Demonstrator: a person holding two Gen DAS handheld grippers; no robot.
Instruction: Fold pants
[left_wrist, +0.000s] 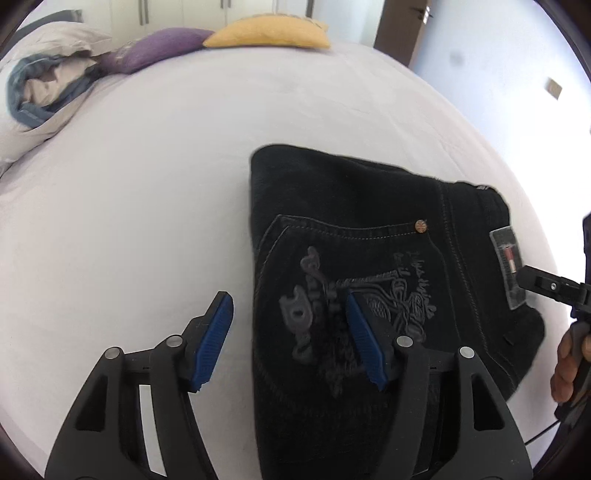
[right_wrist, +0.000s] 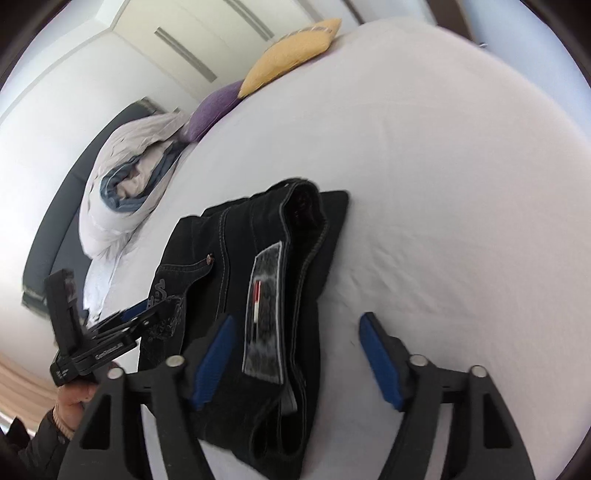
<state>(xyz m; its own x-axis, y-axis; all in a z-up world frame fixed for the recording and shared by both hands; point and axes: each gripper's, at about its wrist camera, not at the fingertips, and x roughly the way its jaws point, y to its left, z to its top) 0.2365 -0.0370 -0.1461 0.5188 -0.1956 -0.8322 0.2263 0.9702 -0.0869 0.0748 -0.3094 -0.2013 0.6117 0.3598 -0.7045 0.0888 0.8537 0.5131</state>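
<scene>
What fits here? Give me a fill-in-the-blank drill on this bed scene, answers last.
1. The folded pants are ____ in color.
2. Both the left tool and the right tool have their jaws ____.
3. Beside the purple cushion lies a ____ cushion.
4. The pants rest on a ____.

Answers: black; open; yellow; bed

Wide bed (left_wrist: 155, 177) under a smooth pale sheet, evenly lit by soft daylight. Along the far edge: a yellow cushion (left_wrist: 269, 31), a purple cushion (left_wrist: 159, 48), a rumpled white pillow (right_wrist: 122, 206). Behind them, cream wardrobe doors (right_wrist: 192, 40). Dark headboard (right_wrist: 55, 225) at one end; pale wall (left_wrist: 491, 74) opposite.
</scene>
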